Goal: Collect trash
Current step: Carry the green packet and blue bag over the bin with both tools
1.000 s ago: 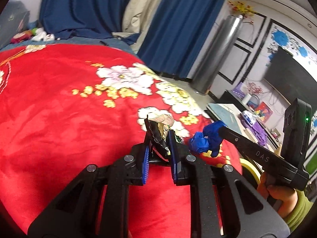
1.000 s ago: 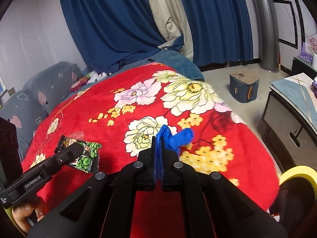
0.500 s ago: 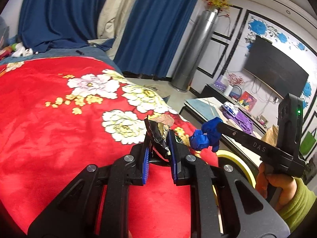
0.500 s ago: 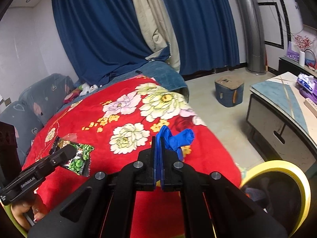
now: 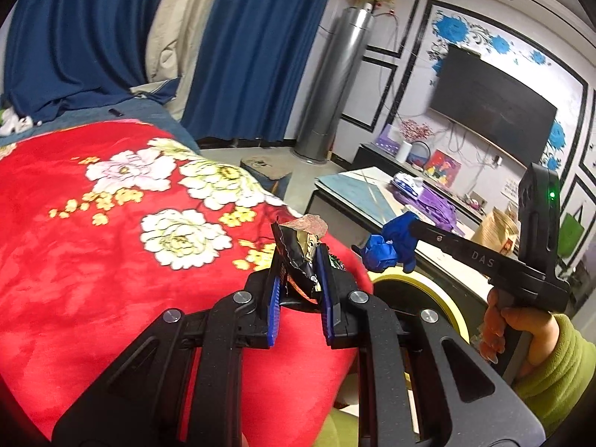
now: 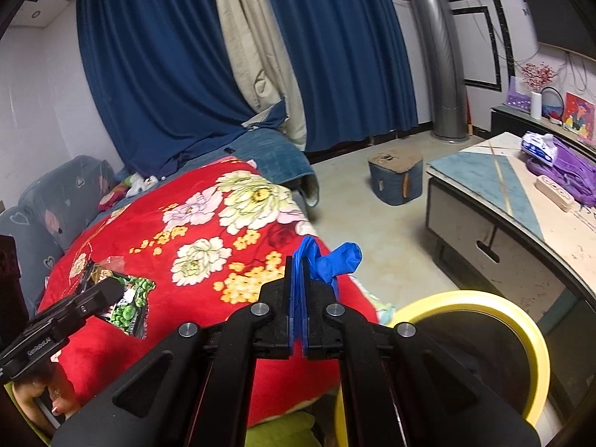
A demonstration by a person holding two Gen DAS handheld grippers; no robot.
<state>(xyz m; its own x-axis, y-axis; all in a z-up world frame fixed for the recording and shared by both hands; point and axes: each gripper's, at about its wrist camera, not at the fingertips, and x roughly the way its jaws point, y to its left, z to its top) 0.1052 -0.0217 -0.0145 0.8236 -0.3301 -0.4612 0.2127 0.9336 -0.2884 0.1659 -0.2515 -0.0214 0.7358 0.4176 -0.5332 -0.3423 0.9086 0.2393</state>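
The left tool (image 5: 299, 275) gripped a crumpled dark foil snack wrapper (image 5: 300, 249) above the red floral blanket (image 5: 111, 231). The right tool (image 6: 298, 279) was clamped on a crumpled blue rubber glove (image 6: 331, 260), held near the yellow-rimmed round bin (image 6: 473, 300).

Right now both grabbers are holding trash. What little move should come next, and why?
Probably swing the right gripper a bit further right until it is over the yellow-rimmed bin, then open. It is shut on the blue glove, which hangs over the red blanket's edge, just left of the bin. The left gripper clamps a snack wrapper and could follow.
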